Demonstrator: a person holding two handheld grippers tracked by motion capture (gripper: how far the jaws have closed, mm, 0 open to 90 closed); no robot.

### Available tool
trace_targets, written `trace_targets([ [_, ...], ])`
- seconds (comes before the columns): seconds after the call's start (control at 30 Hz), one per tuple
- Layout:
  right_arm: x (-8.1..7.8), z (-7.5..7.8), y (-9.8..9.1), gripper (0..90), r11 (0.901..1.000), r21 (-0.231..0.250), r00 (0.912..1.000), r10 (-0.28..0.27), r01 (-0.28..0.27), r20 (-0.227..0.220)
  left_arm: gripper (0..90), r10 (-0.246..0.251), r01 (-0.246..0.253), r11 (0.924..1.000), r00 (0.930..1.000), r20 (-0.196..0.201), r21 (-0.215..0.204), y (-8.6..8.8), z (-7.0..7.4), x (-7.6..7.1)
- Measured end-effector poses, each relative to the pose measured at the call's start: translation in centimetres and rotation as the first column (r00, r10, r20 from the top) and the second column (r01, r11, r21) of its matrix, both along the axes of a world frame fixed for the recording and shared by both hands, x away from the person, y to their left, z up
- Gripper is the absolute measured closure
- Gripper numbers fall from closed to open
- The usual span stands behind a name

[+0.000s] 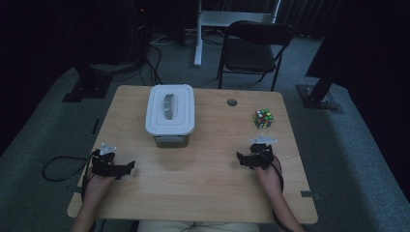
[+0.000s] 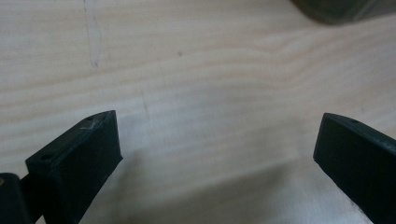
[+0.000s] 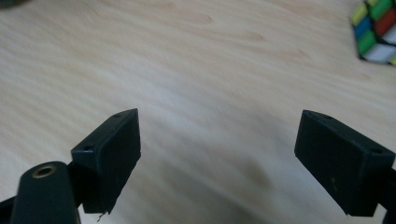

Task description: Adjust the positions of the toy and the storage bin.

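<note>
Facing cube [image 3: 377, 31], right tongs [image 3: 219, 140] apart

High view is dim and underexposed; the room behind goes near black, floor murky grey. The bench [image 1: 193, 164] is the brightest area, evenly lit from above, no glare. My hands throw only faint, soft shadows on it. The white box [image 1: 170, 110] reads pale grey, not blown out. My two gripper views are much brighter, with warm washed-out wood. The jaws are fairly sharp, and the grain past them is soft, smeared in the right one. The cube [image 3: 377, 29] at the frame corner is out of focus. Broad soft shadows sit between the jaws.
</note>
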State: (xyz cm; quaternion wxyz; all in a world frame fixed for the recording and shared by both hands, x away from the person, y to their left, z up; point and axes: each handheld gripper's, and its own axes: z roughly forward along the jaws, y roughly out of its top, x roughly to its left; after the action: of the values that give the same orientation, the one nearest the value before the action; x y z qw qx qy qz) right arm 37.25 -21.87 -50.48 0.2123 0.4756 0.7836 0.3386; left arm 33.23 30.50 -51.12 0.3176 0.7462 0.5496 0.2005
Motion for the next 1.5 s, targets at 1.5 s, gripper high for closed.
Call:
trace_targets([
  [1.5, 13.9, 0.6, 14.0, 15.5, 0.9882, 0.142, 0.9983, 0.059, -0.058, -0.002, 1.3, 0.002, -0.004, 0.9997, 0.9971, 0.076, 0.024, -2.5, 2.0, 13.8],
])
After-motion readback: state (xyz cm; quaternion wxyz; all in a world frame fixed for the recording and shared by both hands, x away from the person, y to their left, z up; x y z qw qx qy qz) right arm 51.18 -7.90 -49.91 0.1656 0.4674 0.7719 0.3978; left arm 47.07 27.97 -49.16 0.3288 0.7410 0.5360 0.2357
